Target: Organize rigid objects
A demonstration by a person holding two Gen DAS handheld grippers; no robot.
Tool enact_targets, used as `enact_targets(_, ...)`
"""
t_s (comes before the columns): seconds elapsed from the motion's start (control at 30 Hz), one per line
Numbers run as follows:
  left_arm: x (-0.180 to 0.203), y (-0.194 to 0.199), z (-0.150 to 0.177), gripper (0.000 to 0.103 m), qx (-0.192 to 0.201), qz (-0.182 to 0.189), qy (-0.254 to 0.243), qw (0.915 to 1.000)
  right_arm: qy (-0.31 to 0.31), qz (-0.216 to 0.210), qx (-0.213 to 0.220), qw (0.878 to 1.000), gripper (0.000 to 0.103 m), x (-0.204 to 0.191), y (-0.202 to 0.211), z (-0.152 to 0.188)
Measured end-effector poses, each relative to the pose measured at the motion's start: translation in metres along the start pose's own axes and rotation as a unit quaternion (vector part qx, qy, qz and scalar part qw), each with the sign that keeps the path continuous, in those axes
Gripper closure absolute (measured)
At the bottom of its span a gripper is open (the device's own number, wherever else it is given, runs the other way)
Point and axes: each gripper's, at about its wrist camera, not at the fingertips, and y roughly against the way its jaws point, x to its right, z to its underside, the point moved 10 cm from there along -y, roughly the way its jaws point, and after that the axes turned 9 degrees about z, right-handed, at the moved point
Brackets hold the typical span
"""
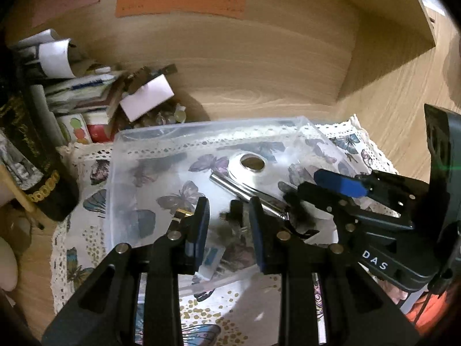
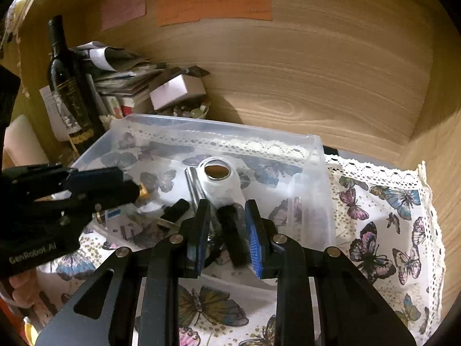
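Note:
A clear plastic bin (image 1: 121, 173) (image 2: 314, 173) sits on a butterfly-print cloth. Inside lie a white tape roll (image 1: 253, 170) (image 2: 220, 178), a shiny metal bar (image 1: 239, 187) (image 2: 191, 181), a black stick-like object (image 2: 230, 230) and small brass and black parts (image 1: 233, 216). My left gripper (image 1: 229, 216) hovers open over the bin's near side, nothing between its pads. My right gripper (image 2: 227, 219) is open, its fingers on either side of the black object without closing on it. It also shows in the left wrist view (image 1: 319, 184), and the left one in the right wrist view (image 2: 115, 184).
The butterfly cloth (image 2: 389, 216) covers the wooden desk. A dark wine bottle (image 2: 67, 86), a stack of books and papers (image 2: 124, 77), a small cardboard box (image 2: 175, 89) and a bowl of trinkets (image 2: 190, 112) crowd the back left corner. Wooden walls (image 2: 317, 72) close the back and right.

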Motion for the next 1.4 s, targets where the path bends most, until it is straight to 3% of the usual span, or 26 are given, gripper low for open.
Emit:
enact_targets(0.13, 0.003, 0.016, -0.007, 0.068, 0.019, -0.005, -0.003, 0.9998, -0.005, -0.003, 0.010, 1.000, 0.076, 0.000, 0.009, -0.004)
enact_targets(0.3, 0.010, 0.042, -0.015, 0.066, 0.048, -0.017, -0.013, 0.9986, -0.018, -0.006, 0.037, 0.999, 0.075, 0.004, 0.036, -0.014)
enact_targets(0.43, 0.020, 0.070, -0.022, 0.048, 0.083, -0.021, -0.022, 0.9961, -0.025, -0.002, 0.077, 0.997, 0.065, 0.008, 0.073, -0.025)
enact_targets(0.53, 0.030, 0.096, -0.029, 0.040, 0.118, -0.024, -0.032, 0.9922, -0.033, 0.004, 0.110, 0.993, 0.054, 0.013, 0.103, -0.031)
enact_targets(0.6, 0.037, 0.110, -0.032, 0.033, 0.135, -0.024, -0.038, 0.9898, -0.042, 0.006, 0.135, 0.990, 0.034, 0.016, 0.125, -0.035)
enact_targets(0.67, 0.044, 0.127, -0.034, 0.019, 0.156, -0.026, -0.045, 0.9863, -0.049, 0.019, 0.158, 0.986, 0.020, 0.020, 0.141, -0.037)
enact_targets(0.77, 0.055, 0.148, -0.035, 0.002, 0.186, -0.037, -0.057, 0.9802, -0.054, 0.037, 0.187, 0.980, 0.011, 0.024, 0.165, -0.036)
enact_targets(0.87, 0.062, 0.163, -0.033, 0.000, 0.204, -0.043, -0.063, 0.9759, -0.060, 0.040, 0.200, 0.977, 0.000, 0.027, 0.179, -0.034)
enact_targets(1.4, 0.072, 0.180, -0.025, 0.000, 0.218, -0.038, -0.060, 0.9735, -0.068, 0.038, 0.231, 0.970, 0.000, 0.026, 0.213, -0.023)
